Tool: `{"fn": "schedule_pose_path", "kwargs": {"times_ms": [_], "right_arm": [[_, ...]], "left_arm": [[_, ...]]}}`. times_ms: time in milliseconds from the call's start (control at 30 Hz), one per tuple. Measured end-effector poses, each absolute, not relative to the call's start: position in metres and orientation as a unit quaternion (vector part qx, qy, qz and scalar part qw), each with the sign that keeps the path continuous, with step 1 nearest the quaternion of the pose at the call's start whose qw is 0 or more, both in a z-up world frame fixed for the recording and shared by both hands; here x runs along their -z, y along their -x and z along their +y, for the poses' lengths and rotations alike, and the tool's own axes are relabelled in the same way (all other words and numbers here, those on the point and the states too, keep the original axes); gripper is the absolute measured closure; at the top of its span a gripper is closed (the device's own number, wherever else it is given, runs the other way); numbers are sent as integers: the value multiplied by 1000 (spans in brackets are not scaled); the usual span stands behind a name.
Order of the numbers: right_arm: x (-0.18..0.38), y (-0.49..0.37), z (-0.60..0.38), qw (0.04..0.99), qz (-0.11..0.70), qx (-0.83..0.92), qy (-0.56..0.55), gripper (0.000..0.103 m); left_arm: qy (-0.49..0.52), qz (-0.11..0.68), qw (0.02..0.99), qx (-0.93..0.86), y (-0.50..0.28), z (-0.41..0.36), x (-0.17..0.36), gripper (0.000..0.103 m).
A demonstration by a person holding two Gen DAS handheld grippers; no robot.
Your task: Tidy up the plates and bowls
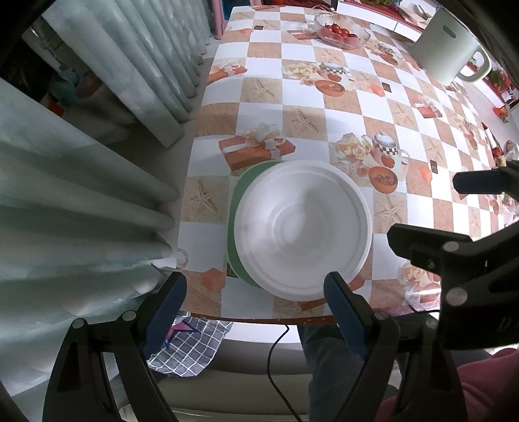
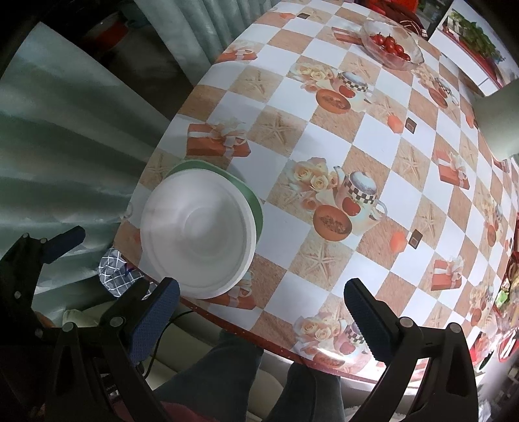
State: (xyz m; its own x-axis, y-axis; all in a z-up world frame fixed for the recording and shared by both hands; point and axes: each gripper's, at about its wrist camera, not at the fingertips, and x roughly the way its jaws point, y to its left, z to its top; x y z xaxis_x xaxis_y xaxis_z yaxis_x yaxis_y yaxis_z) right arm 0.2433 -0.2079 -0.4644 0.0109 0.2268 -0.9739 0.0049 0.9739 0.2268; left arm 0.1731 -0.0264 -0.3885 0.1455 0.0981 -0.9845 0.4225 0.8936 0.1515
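A white bowl (image 1: 303, 229) sits nested on a green plate (image 1: 238, 207) near the table's front left corner. It also shows in the right wrist view (image 2: 198, 235) with the green plate (image 2: 253, 201) peeking out behind it. My left gripper (image 1: 256, 292) is open and empty, held just in front of the bowl above the table edge. My right gripper (image 2: 261, 297) is open and empty, to the right of the bowl over the front edge. The right gripper's fingers (image 1: 421, 246) show at the right of the left wrist view.
The table (image 1: 324, 97) has a checkered cloth with printed teapots and gift boxes. A glass bowl of tomatoes (image 1: 340, 31) and a white jug (image 1: 447, 48) stand at the far side. Pale curtains (image 1: 65, 194) hang close on the left. My legs are below the edge.
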Motion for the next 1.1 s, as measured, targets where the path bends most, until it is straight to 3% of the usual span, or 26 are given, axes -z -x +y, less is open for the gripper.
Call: {"fn": "schedule_pose_path", "kwargs": {"times_ms": [1100], "right_arm": [[471, -237, -202, 694, 708, -102, -75, 1]], "left_arm": [[-208, 654, 721, 96, -160, -30, 391, 14]]}}
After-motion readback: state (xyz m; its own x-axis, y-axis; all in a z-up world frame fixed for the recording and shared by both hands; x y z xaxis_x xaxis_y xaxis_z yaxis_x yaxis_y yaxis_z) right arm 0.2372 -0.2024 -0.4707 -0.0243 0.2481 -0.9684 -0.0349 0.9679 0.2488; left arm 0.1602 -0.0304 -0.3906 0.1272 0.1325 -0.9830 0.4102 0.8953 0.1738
